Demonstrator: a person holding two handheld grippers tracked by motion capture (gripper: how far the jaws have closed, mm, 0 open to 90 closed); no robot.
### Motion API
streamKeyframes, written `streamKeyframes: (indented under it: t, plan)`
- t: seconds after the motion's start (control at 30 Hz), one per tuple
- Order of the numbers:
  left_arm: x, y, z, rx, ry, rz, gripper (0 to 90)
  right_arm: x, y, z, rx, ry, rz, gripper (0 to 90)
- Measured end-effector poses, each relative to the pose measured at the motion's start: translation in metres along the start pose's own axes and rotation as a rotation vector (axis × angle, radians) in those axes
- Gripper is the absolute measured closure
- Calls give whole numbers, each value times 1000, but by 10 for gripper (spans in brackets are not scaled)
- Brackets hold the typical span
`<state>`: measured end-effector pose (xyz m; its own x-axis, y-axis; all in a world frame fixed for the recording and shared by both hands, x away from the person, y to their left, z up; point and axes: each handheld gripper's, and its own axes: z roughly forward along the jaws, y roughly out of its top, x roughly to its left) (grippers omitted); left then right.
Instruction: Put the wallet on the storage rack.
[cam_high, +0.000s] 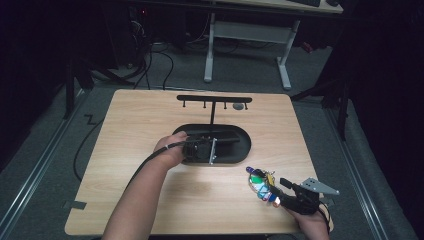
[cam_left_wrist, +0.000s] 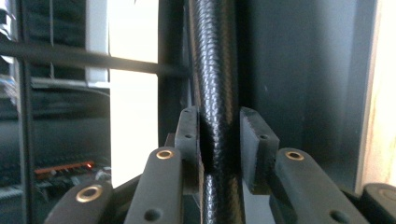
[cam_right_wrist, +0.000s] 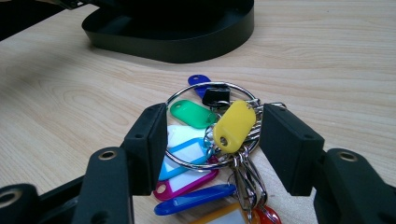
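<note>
1. Nearest the person, at the right near edge of the table (cam_high: 150, 210), the right gripper (cam_high: 278, 192) lies low with its jaws standing wide on either side of the key ring (cam_right_wrist: 212, 126). The pads flank the ring and its coloured tags (cam_right_wrist: 187, 114) without pressing on them, so the bunch rests loose on the wood.
2. Judging from this, the step in hand on the right is lining up a grasp of the ring; the pick-up itself is not yet made.
3. Farther off, at the table's middle, the left gripper (cam_high: 200, 148) sits over the black oval base (cam_high: 240, 150) of the stand. In the left gripper view its pads hug a black textured rod (cam_left_wrist: 215, 93); the gap is narrow, and I cannot tell whether they press firmly or only touch.
4. It seems to be steadying the stand.
5. Farthest, the stand's crossbar (cam_high: 214, 98) carries small hooks, one already bearing a grey object (cam_high: 238, 106).
6. Next, the right jaws likely need to close on the ring, lift it, and carry it far and left to a free hook while the stand is kept from tipping.
</note>
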<state>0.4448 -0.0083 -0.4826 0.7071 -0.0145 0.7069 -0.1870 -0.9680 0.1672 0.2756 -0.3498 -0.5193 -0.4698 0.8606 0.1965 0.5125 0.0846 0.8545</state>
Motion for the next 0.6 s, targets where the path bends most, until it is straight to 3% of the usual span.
streamKeyframes:
  t: [0.2,0.47,0.6]
  plan:
    - [-2,-3,1,23,-37,-36,632,0,0,1,6,2,-2,426]
    - [-8,-5,-7,9,-57,-93,576,1,1,-1,1,-5,-13,425]
    - [-6,-7,-21,-35,-47,-180,574,1,1,0,4,-8,-15,424]
